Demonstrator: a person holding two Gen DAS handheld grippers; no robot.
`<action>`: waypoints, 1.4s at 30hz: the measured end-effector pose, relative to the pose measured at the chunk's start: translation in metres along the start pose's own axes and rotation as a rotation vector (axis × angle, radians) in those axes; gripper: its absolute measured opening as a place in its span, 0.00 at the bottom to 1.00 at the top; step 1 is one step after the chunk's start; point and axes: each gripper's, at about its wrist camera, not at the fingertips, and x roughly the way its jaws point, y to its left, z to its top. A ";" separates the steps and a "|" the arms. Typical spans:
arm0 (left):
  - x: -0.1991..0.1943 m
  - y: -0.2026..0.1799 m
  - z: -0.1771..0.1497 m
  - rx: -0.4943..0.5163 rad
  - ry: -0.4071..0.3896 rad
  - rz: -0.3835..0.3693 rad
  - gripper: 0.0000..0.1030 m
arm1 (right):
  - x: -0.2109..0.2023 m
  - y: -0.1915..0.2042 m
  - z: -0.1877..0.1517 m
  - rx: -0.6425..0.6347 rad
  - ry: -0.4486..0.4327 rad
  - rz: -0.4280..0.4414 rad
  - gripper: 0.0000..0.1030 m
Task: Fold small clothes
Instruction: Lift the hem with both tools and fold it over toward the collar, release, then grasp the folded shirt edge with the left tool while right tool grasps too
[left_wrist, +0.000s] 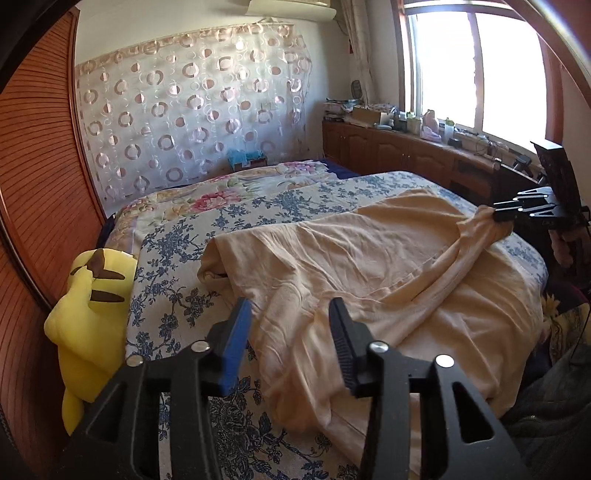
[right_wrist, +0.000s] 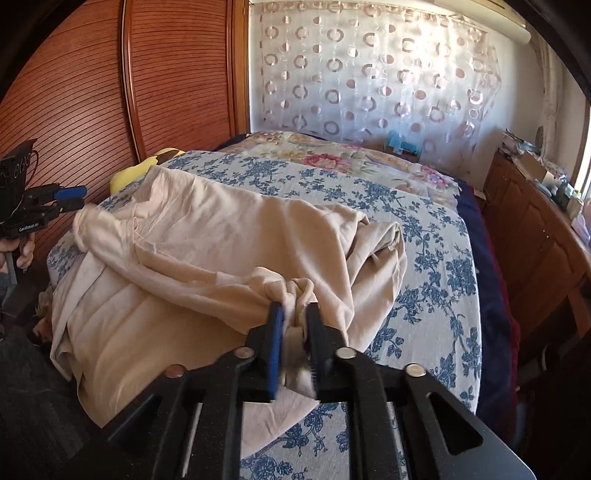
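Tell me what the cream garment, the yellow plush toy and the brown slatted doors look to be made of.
Cream garment: thin, soft woven or knit fabric, probably cotton; matte, with fine creases and limp folds.
Yellow plush toy: smooth stuffed fabric with a faint sheen; puffy, rounded shape.
Brown slatted doors: wood or wood-look panels, semi-gloss reddish brown, with fine horizontal ribs; the pictures do not settle whether it is solid wood.
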 end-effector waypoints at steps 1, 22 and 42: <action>-0.002 0.004 0.000 -0.005 -0.005 -0.002 0.52 | -0.006 -0.003 0.004 0.002 -0.010 -0.002 0.30; 0.137 0.083 0.039 -0.161 0.141 0.032 0.74 | 0.088 -0.118 0.075 0.177 0.078 -0.067 0.71; 0.168 0.090 0.030 -0.191 0.241 -0.009 0.74 | 0.139 -0.118 0.070 0.226 0.127 -0.105 0.84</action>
